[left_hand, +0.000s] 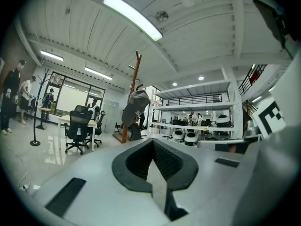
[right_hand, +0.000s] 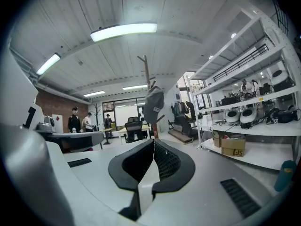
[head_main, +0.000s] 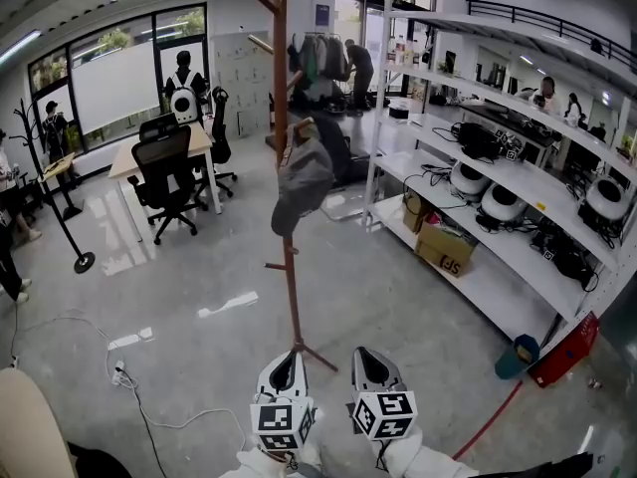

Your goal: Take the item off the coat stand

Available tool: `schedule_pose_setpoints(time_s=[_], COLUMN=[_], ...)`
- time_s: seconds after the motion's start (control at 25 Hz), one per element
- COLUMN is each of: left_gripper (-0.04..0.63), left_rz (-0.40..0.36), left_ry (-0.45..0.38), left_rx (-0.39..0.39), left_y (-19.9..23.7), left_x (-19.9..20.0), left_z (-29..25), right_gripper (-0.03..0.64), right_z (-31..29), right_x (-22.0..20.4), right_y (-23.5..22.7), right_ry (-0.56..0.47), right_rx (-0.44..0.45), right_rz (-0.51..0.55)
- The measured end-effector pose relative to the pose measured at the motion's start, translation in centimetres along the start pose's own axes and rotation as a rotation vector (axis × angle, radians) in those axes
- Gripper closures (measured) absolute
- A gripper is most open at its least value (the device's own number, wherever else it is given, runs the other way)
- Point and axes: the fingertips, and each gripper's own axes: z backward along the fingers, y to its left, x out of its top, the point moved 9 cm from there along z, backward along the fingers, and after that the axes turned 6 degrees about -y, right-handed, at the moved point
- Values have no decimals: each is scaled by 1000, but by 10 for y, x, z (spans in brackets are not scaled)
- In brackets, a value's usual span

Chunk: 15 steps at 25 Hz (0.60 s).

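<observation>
**Grey cap on the coat stand, both grippers low and empty**

The wooden coat stand (head_main: 289, 267) rises from the floor in the middle of the room. The grey cap (head_main: 302, 182) hangs from a peg about halfway up its pole, drooping on the side toward the shelving. Nothing touches the cap.

Both grippers sit on the near side of the coat stand's feet, down by the person's sleeves. The left gripper (head_main: 287, 366) lies almost in line with the pole and the right gripper (head_main: 376, 366) just to the right of it. They are side by side and well apart from the cap.

In the left gripper view the jaws of the left gripper (left_hand: 153, 142) are pressed together with nothing between them. The cap (left_hand: 134, 108) and the stand (left_hand: 137, 69) show beyond them, slightly left of the jaw tips.

The right gripper (right_hand: 153, 142) is the same in its own view (pads meeting in a thin seam, empty). There the cap (right_hand: 153, 105) sits directly above the tips.

To the right of the coat stand is a white shelving unit (head_main: 376, 118) with a cardboard box (head_main: 445, 245) on a low shelf. To the left of the stand are a bench (head_main: 129, 157) and a black office chair (head_main: 164, 172). Farther left is a second, black coat stand (head_main: 55, 197).
</observation>
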Motion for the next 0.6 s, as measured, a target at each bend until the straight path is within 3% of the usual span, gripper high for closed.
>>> schedule_pose_setpoints(time_s=[0.6], left_gripper=[612], left_rz=[-9], left_ry=[9], left_rx=[-5], left_y=[64], left_x=[5], left_z=[-95], right_gripper=[606], right_z=[-117], right_x=[2], right_y=[-1], right_ry=[-4], right_rx=[20], right_rz=[13])
